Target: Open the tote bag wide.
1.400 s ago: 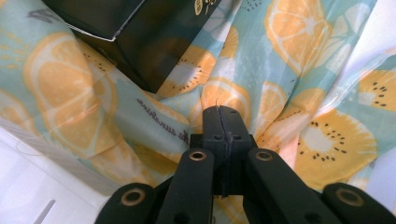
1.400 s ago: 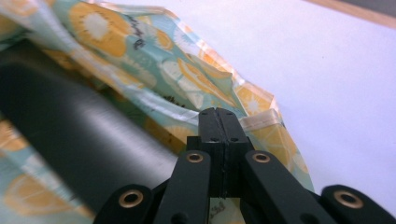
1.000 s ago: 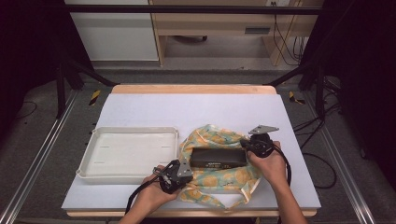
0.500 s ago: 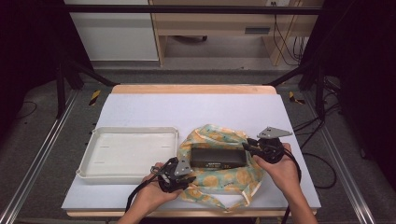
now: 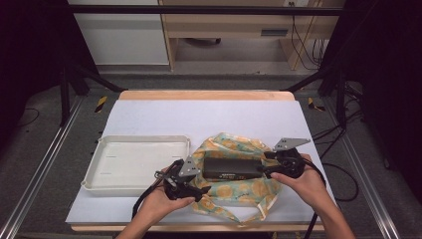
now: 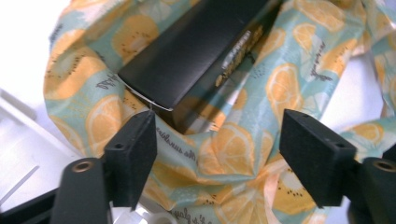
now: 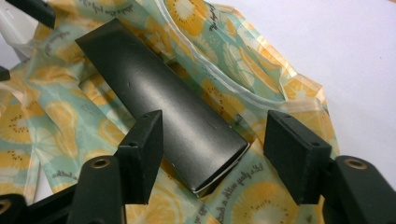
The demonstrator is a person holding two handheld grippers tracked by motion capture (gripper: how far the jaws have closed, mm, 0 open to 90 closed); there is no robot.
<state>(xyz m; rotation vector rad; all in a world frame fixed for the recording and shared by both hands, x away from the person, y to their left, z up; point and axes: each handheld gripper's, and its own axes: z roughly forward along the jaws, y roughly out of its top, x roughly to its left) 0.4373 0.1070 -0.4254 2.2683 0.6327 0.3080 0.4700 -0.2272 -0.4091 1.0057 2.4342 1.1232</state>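
Black, stiff cardboard box point(image 5: 233, 168) lies on the soft orange-print fabric bag point(image 5: 239, 191) on the desk point(image 5: 199, 119); both hand-held grippers, left point(image 5: 196, 181) and right point(image 5: 263, 163), have just been opening, nothing between them. Probably light; grip its short ends.

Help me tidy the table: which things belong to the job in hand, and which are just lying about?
In the job: black box; orange-print bag under it; left tongs and right tongs, both open.

Lying about: white tray, apart from both tongs.
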